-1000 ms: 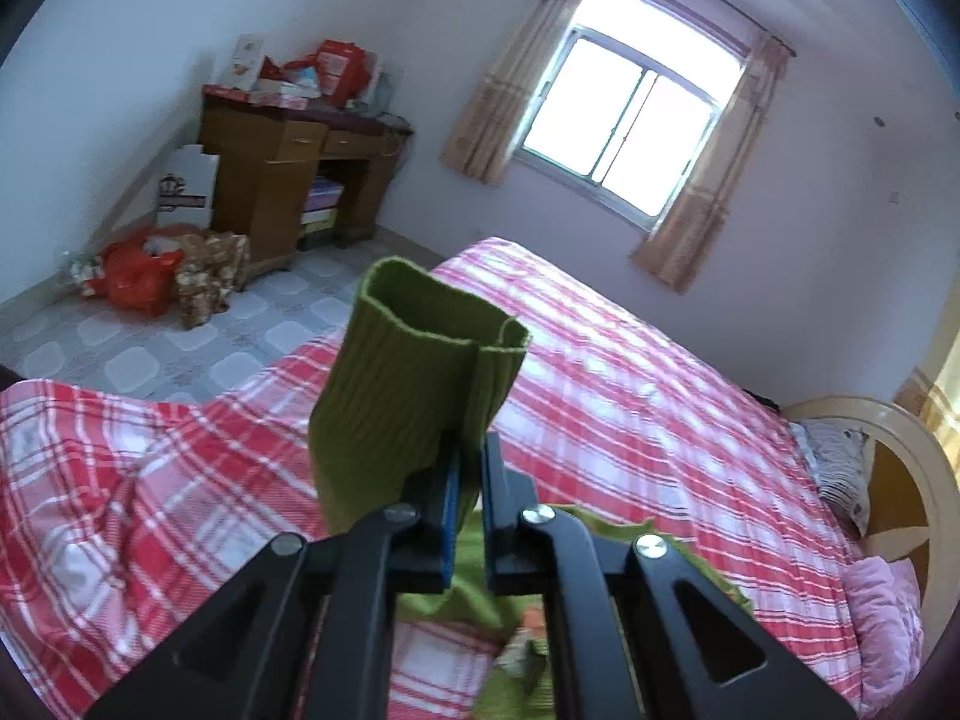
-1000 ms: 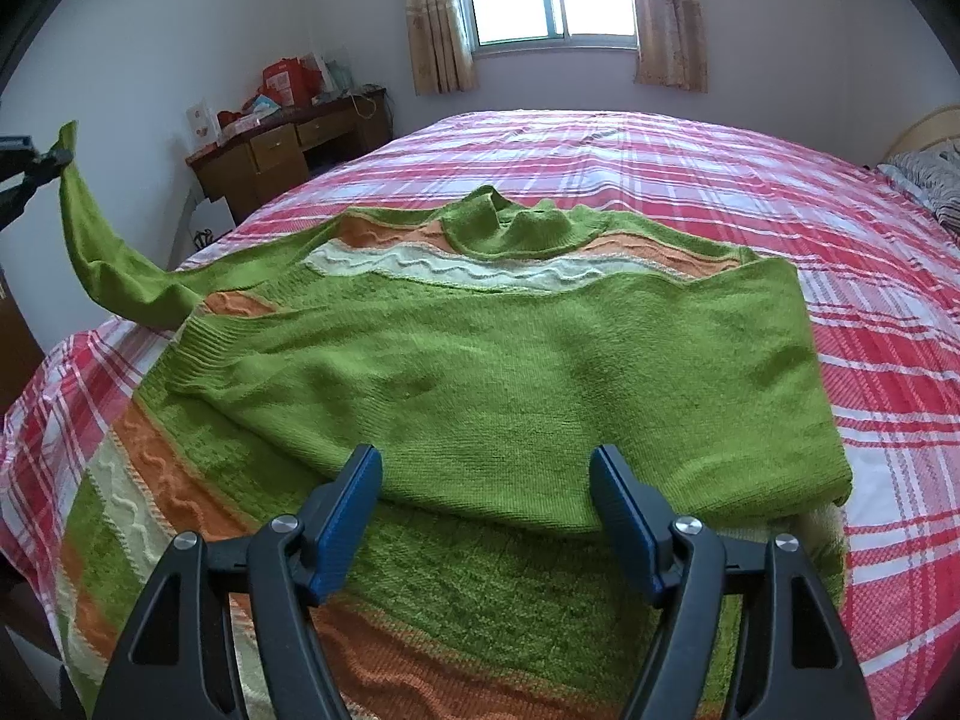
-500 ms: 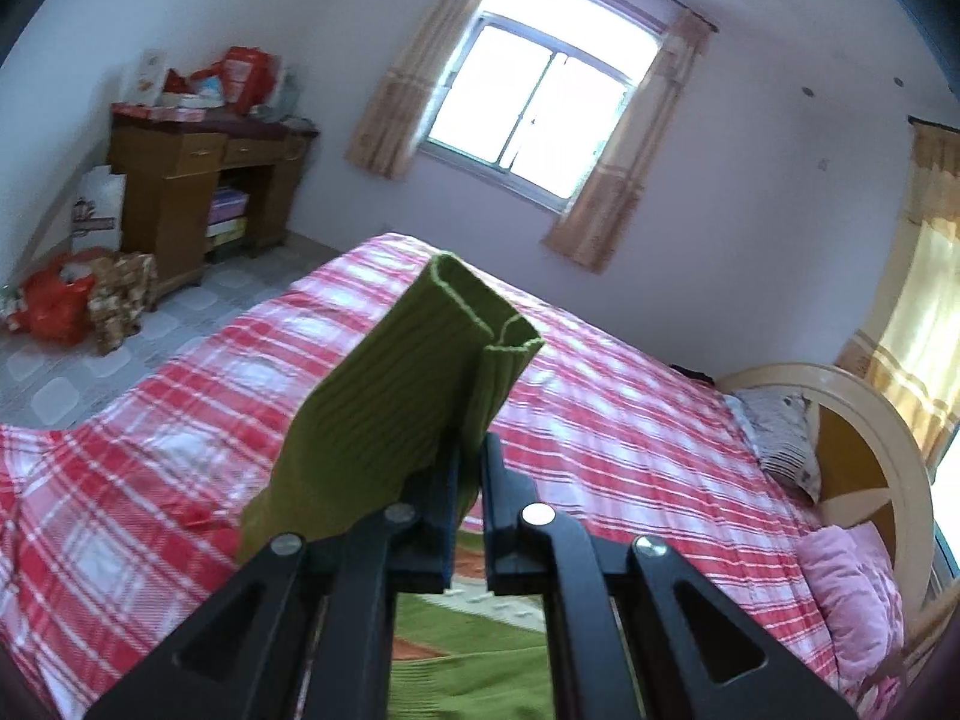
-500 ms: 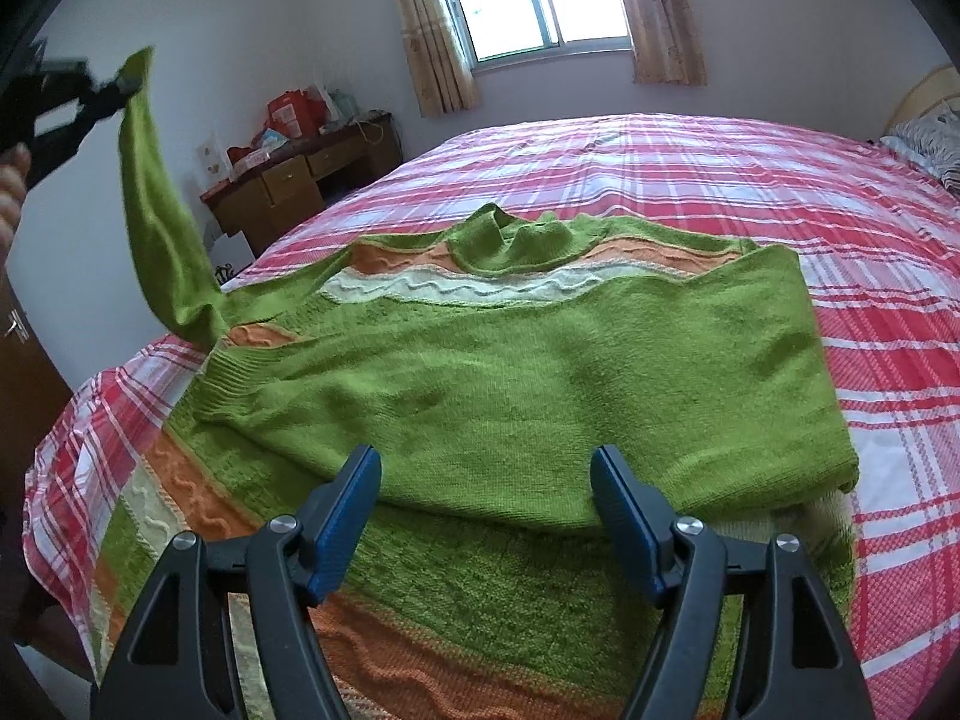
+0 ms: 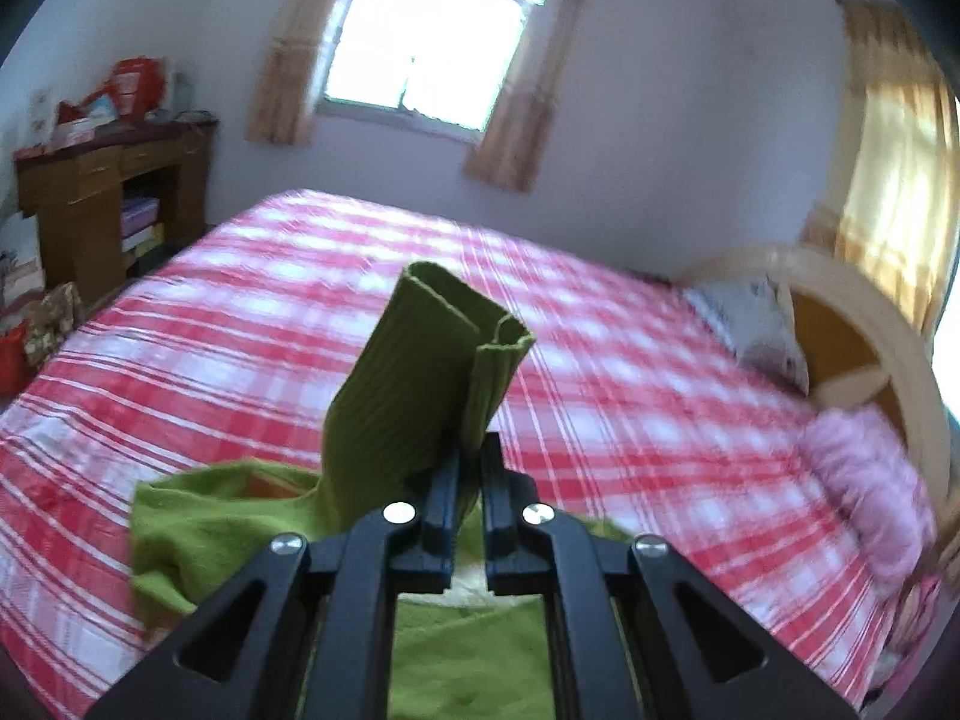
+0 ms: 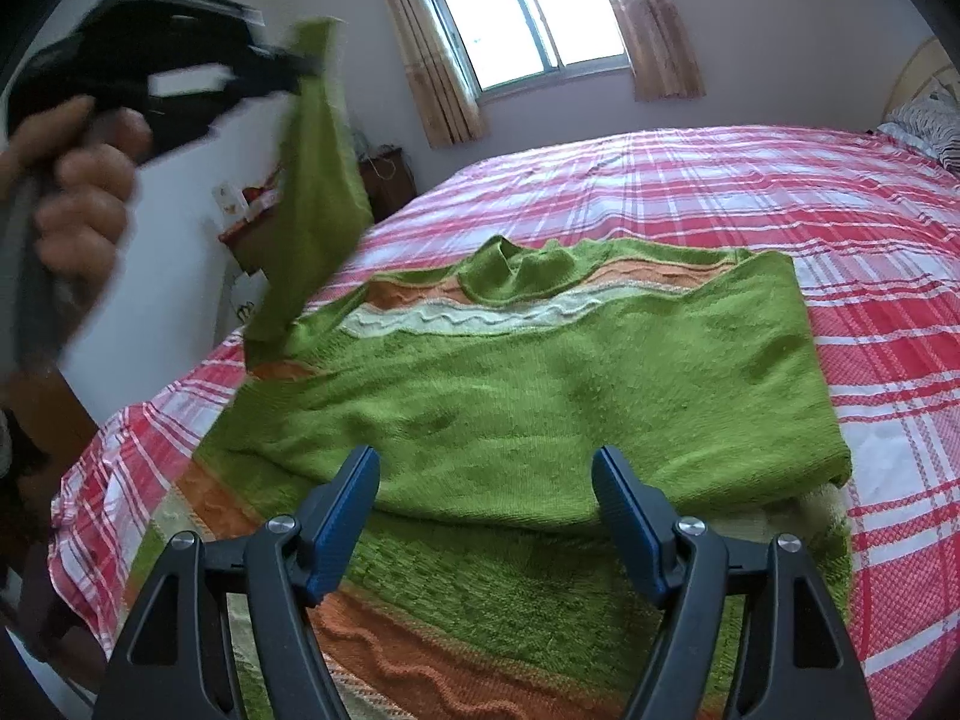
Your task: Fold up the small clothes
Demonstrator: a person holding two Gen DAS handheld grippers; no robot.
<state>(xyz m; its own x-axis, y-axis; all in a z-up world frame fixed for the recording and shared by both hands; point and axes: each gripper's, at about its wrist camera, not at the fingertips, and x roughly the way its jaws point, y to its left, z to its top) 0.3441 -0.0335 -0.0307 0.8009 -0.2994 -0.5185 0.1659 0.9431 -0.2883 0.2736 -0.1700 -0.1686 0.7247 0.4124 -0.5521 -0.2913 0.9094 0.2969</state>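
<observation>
sweater (image 6: 540, 396) lies on a red plaid bedspread (image 6: 780, 192) below a curtained window (image 6: 528, 12). left gripper (image 5: 469, 468) is clamped on its raised sleeve cuff (image 5: 432, 360); right gripper (image 6: 486, 510) hovers with jaws wide, holding nothing.

In the right wrist view, upper left of the frame, the left gripper (image 6: 300, 67) and the hand (image 6: 72, 180) holding it are smeared by blur. The sweater (image 6: 540, 396) runs off the bottom edge, its hem hidden behind the right gripper (image 6: 486, 510). At the right edge, the pillow (image 6: 930, 120) is cut off. In the left wrist view, the desk (image 5: 114, 180) clutter at upper left is too blurred to identify.
</observation>
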